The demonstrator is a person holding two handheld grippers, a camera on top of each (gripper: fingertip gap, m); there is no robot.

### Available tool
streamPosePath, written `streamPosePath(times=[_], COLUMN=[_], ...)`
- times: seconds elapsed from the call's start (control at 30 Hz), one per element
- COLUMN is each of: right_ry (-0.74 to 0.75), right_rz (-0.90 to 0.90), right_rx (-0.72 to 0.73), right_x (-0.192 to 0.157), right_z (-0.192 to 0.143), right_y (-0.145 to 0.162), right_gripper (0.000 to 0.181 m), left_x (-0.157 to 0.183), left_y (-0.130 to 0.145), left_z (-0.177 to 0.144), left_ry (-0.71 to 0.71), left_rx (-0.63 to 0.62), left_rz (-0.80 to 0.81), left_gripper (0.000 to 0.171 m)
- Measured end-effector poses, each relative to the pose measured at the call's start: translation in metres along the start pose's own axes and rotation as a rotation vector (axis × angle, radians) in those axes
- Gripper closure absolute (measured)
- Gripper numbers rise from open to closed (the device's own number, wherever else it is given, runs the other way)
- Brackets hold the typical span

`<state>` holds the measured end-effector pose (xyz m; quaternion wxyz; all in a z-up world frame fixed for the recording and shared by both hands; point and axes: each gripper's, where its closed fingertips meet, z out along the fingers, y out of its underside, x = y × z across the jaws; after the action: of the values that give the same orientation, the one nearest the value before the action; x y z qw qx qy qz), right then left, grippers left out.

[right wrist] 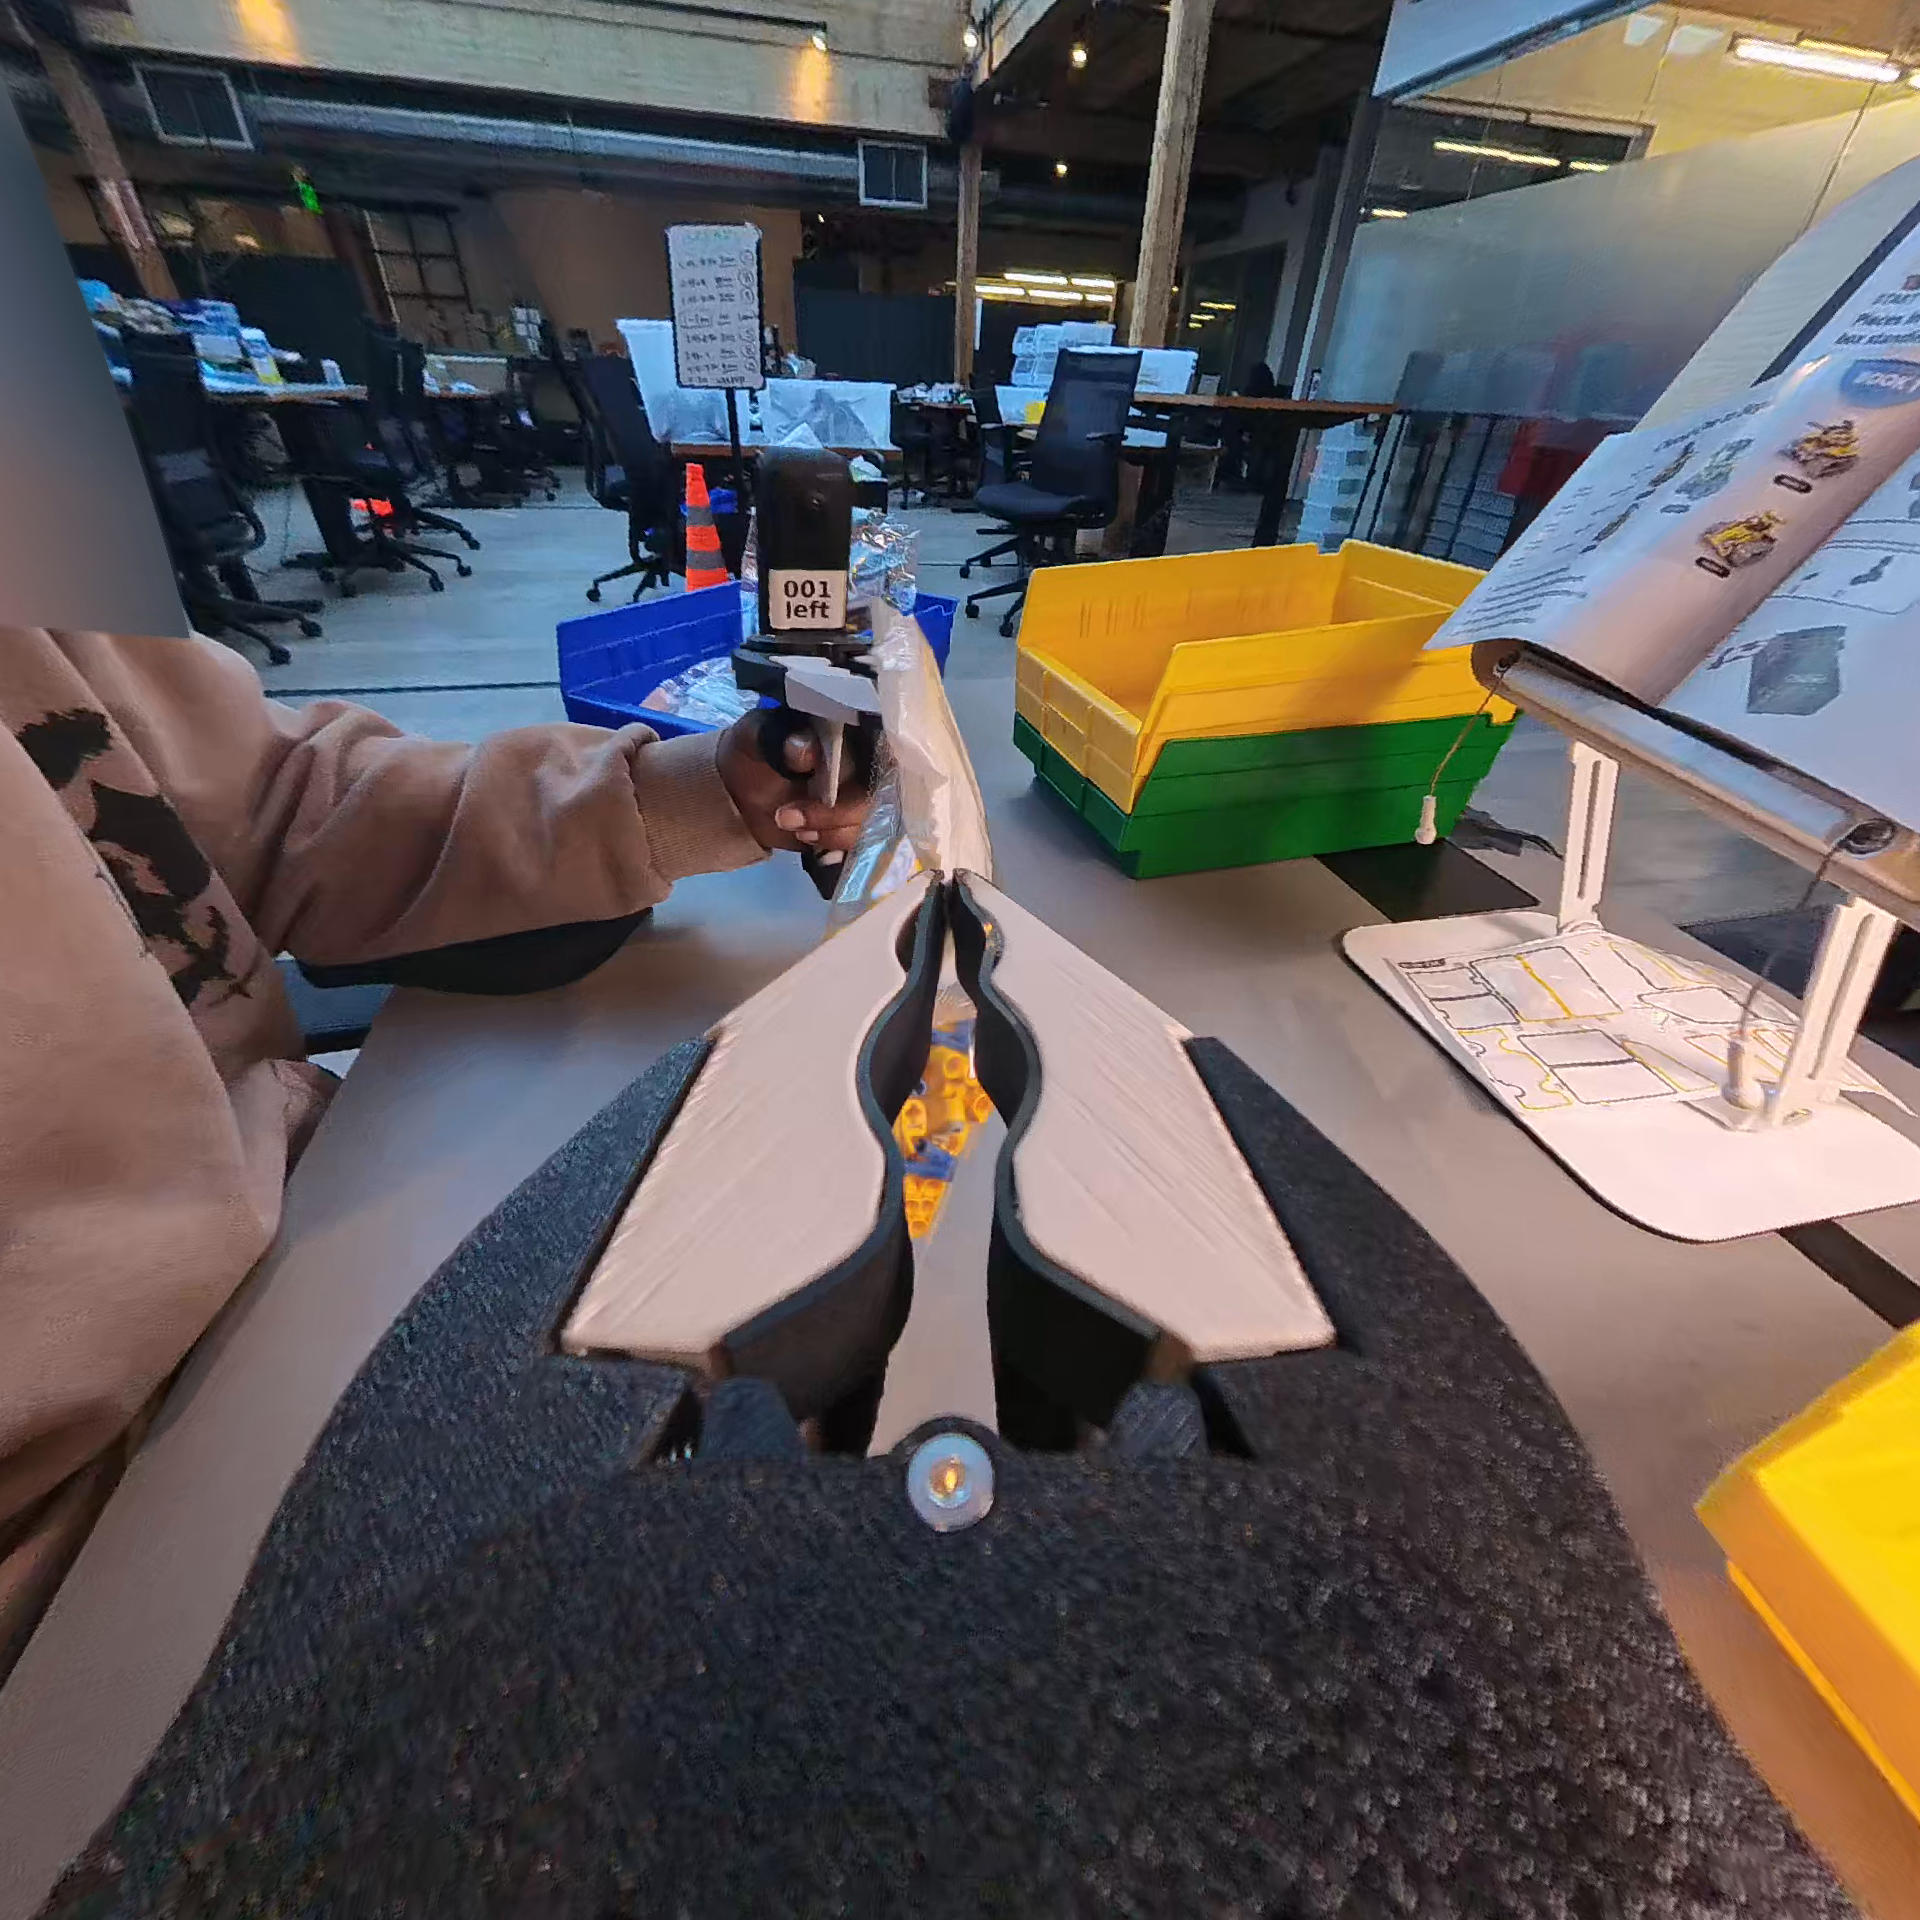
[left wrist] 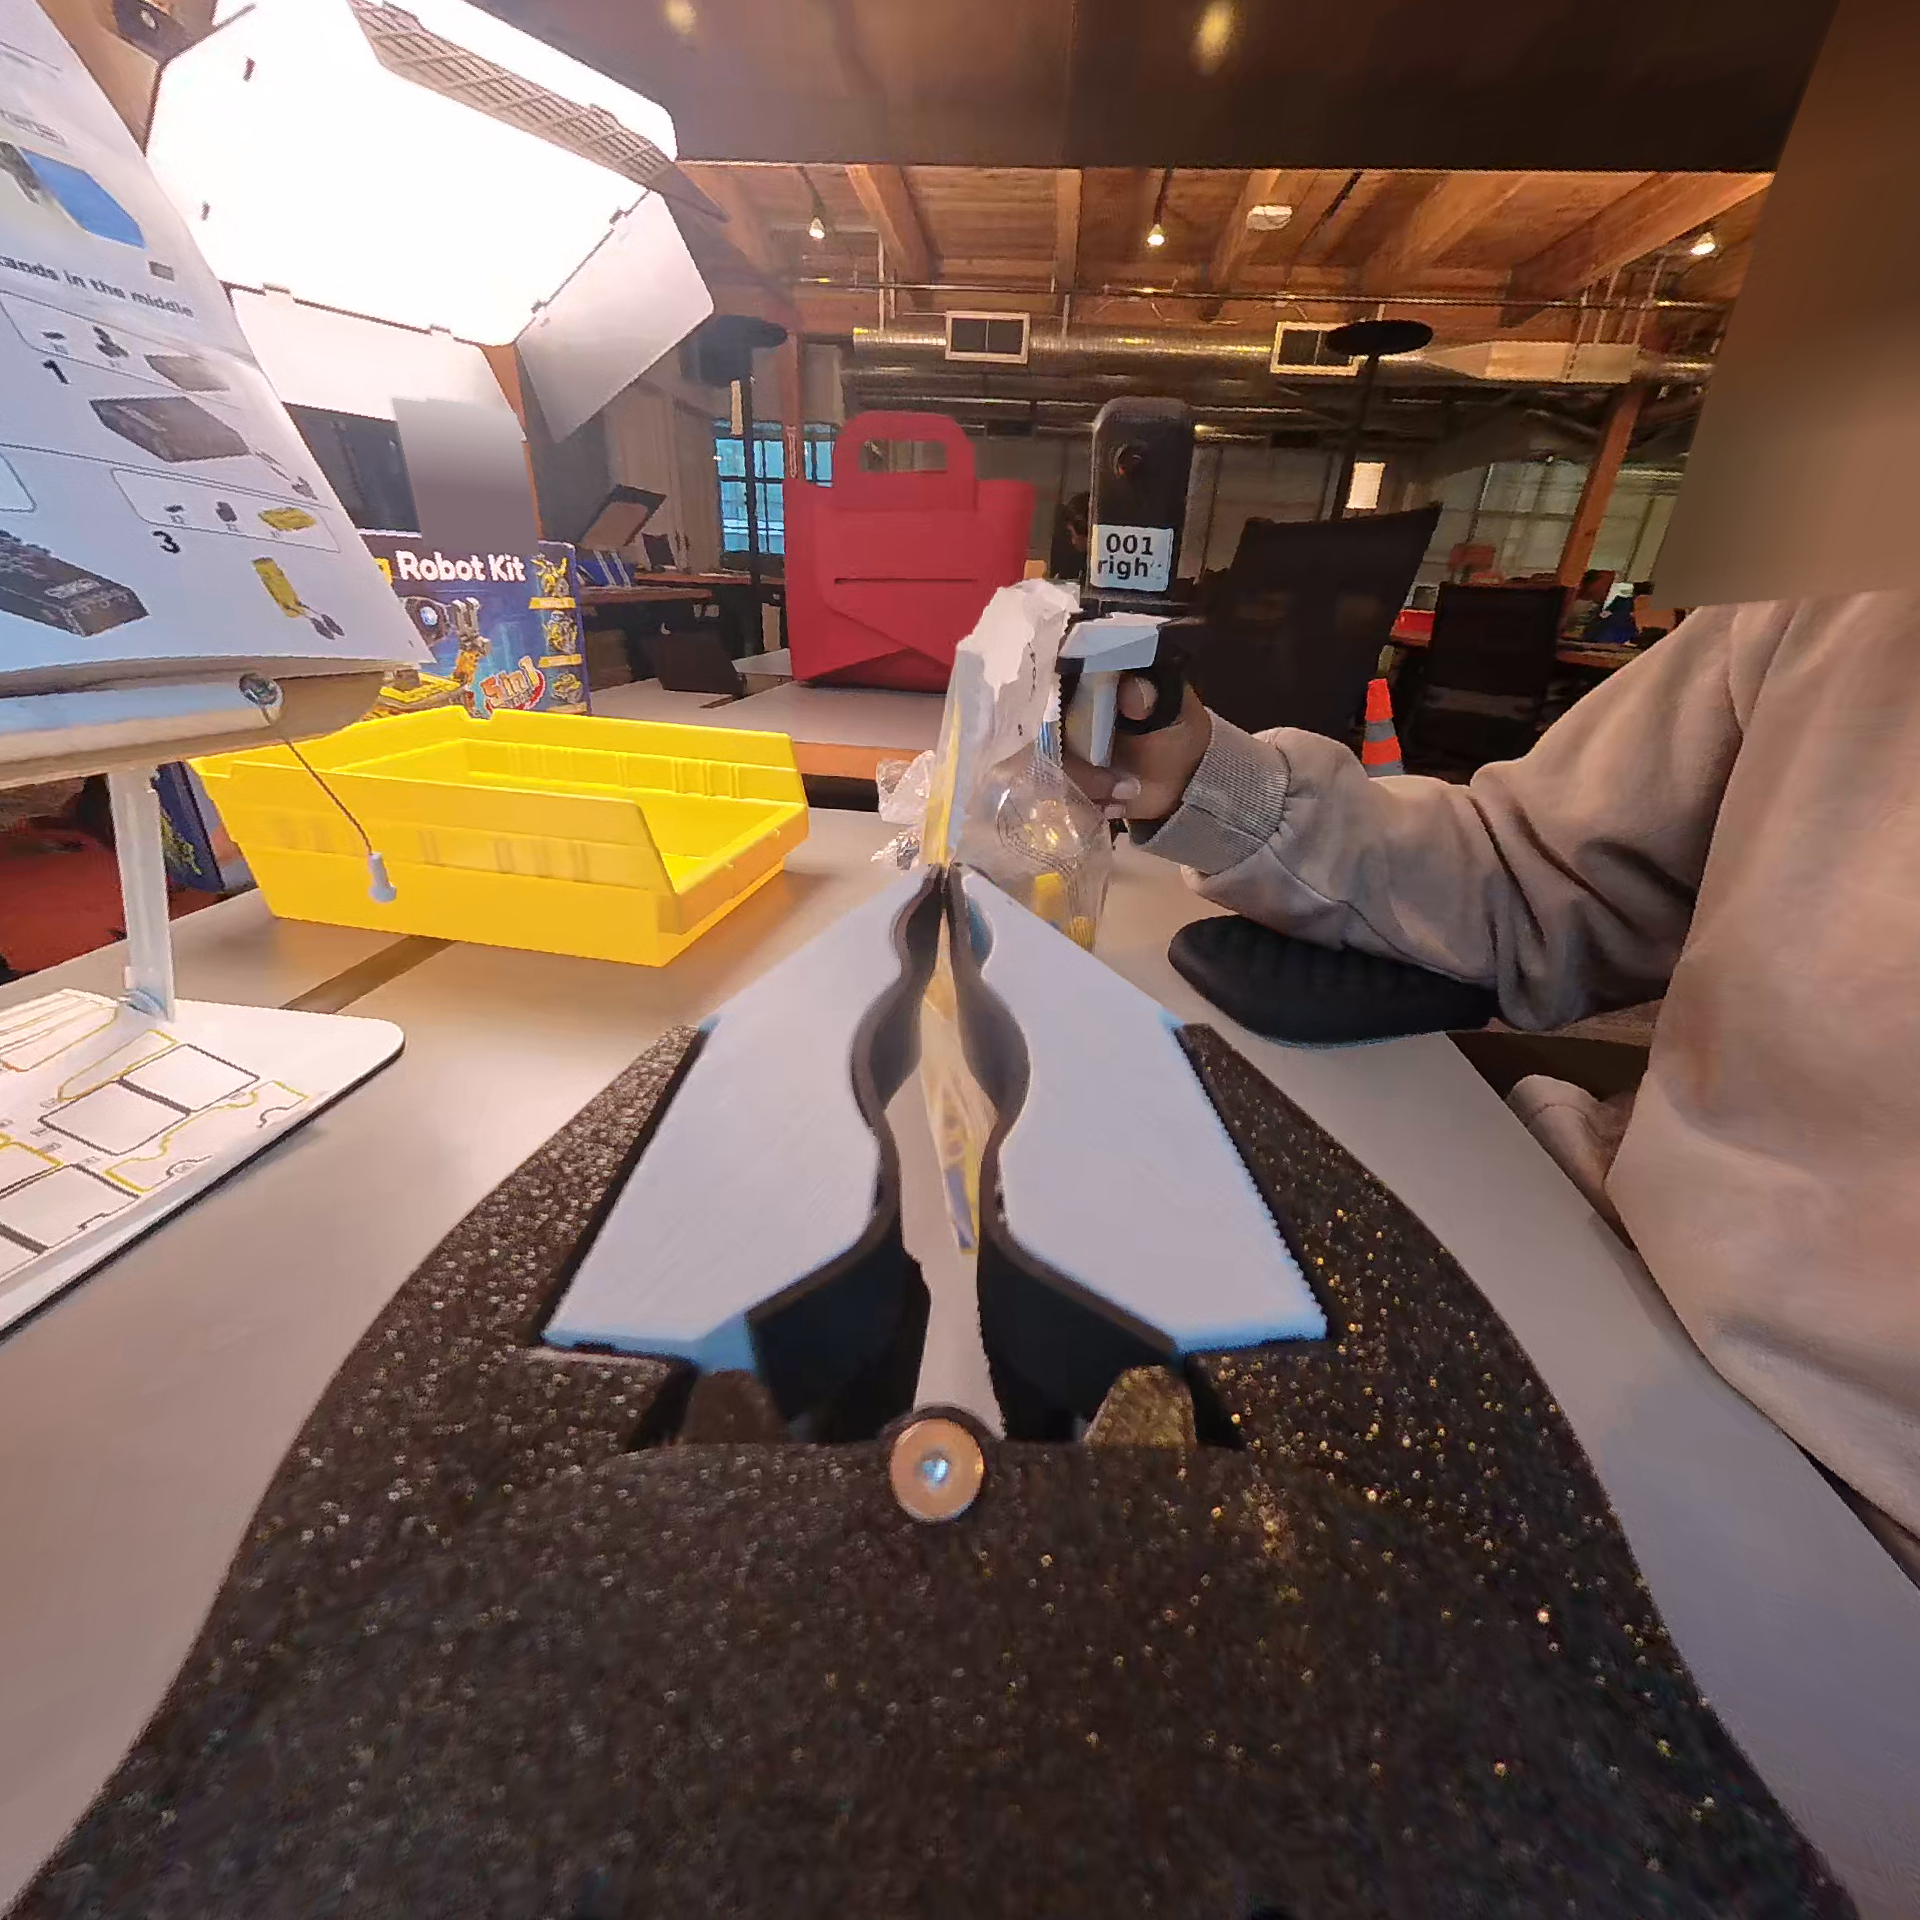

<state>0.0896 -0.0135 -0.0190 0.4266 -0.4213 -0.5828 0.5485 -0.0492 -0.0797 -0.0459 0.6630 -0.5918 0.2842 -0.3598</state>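
Both grippers pinch one clear plastic bag (left wrist: 1003,774) above the grey table (left wrist: 416,1091). The bag holds small yellow and blue parts (right wrist: 935,1117). My left gripper (left wrist: 943,885) is shut on one edge of the bag, which runs back between its fingers. My right gripper (right wrist: 951,883) is shut on the opposite edge (right wrist: 935,748). Each gripper shows in the other's view, held in a hand: the right one in the left wrist view (left wrist: 1112,665), the left one in the right wrist view (right wrist: 826,691). The bag hangs taut and upright between them.
A yellow bin (left wrist: 499,821) stands at the left, yellow bins stacked on green ones (right wrist: 1278,790) beside a white stand with an open instruction booklet (right wrist: 1683,582). A blue bin (right wrist: 634,655), a red bag (left wrist: 904,561), a kit box (left wrist: 488,623) and a black wrist rest (left wrist: 1320,987) are near. There is about 15 centimeters between the tips of the two grippers.
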Motion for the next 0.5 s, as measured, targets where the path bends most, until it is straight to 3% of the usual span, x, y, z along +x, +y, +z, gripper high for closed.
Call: streamPosePath(times=[0.07, 0.13, 0.2, 0.23, 0.5], right_ry=[0.008, -0.015, -0.041, -0.077, -0.044], right_rz=[0.027, 0.115, 0.201, 0.249, 0.429], right_rx=[-0.002, -0.088, -0.215, -0.212, -0.143], right_x=[0.004, 0.008, 0.011, 0.006, 0.024], right_z=[-0.001, 0.003, 0.009, 0.012, 0.015], right_y=[0.005, 0.032, 0.074, 0.081, 0.090], right_gripper=[0.180, 0.171, 0.156, 0.154, 0.130], left_x=[-0.008, -0.014, -0.014, -0.013, -0.011], left_y=[0.018, 0.039, 0.037, 0.036, 0.027], left_z=[-0.001, -0.002, -0.001, -0.002, -0.005], left_ry=[-0.022, -0.015, -0.016, -0.017, 0.000], left_rx=[-0.082, -0.152, -0.137, -0.139, -0.091], left_rz=[-0.027, -0.111, -0.095, -0.083, -0.089], left_gripper=[0.171, 0.171, 0.171, 0.171, 0.171])
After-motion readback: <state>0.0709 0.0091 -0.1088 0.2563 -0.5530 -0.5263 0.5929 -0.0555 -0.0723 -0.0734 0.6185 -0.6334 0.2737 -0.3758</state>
